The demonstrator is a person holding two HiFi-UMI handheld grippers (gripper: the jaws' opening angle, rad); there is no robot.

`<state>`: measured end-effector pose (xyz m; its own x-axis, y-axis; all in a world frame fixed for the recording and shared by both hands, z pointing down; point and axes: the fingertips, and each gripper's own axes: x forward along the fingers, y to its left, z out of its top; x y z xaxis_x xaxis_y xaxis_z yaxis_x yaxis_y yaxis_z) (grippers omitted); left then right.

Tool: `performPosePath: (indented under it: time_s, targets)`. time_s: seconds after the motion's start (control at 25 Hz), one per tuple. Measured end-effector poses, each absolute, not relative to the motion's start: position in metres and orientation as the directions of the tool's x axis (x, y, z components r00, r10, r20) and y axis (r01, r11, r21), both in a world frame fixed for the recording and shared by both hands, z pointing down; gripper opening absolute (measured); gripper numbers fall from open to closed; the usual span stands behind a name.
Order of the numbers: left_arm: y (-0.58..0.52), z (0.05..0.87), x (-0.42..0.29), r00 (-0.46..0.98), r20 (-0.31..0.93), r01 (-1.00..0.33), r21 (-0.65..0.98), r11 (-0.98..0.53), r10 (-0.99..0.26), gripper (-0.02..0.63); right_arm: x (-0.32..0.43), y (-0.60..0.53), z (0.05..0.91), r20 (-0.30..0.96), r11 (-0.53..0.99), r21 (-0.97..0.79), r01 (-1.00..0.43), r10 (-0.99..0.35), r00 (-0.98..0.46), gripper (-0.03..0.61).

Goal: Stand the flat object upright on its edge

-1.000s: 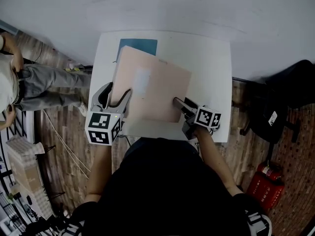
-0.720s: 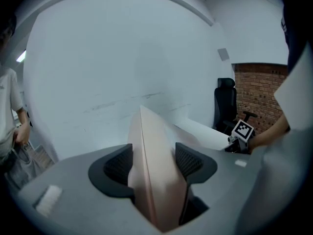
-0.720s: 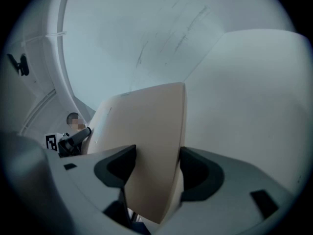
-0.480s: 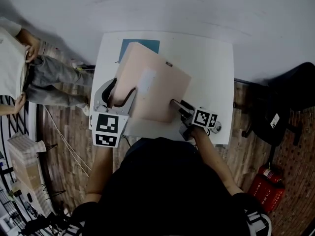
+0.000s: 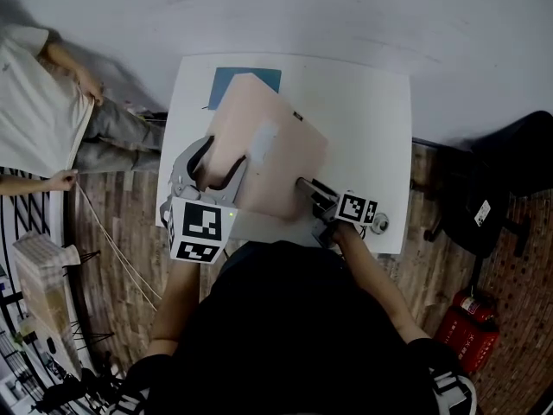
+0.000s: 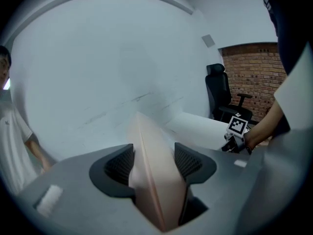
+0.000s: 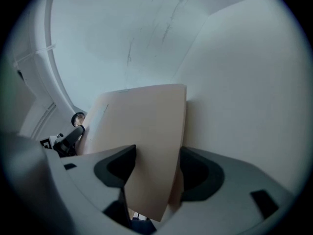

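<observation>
Tongs on both sides clamp the flat pink board [image 5: 278,164]: the left tongs [image 5: 214,167] hold its left edge and the right tongs [image 5: 304,182] its near right edge, pads pressed on both faces. The board tilts steeply above the white counter [image 5: 371,128], its far corner overlapping a blue mat [image 5: 226,83]. A person in a white shirt [image 5: 39,111] stands left of the counter.

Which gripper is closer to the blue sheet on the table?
Left. The left gripper holds the pink board nearer the blue sheet; the right gripper holds the board's other edge, farther off.
</observation>
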<state>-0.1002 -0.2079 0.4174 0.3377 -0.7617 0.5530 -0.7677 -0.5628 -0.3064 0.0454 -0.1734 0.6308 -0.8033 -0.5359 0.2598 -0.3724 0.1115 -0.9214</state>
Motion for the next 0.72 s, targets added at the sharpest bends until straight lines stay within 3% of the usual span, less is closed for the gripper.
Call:
performPosePath:
  time_s: [0.24, 0.72]
  targets:
    - [-0.205, 0.413, -0.091, 0.352, 0.55, -0.748, -0.321, -0.581, -0.757, 0.272, 0.047, -0.174, 0.632, 0.268, 0.114, -0.916, -0.385, -0.539, -0.798, 0.278]
    - [-0.199, 0.402, -0.067, 0.361, 0.522, -0.66, -0.442, -0.608, -0.773, 0.264, 0.058, -0.173, 0.626, 0.384, 0.204, -0.793, -0.574, -0.565, -0.731, 0.278]
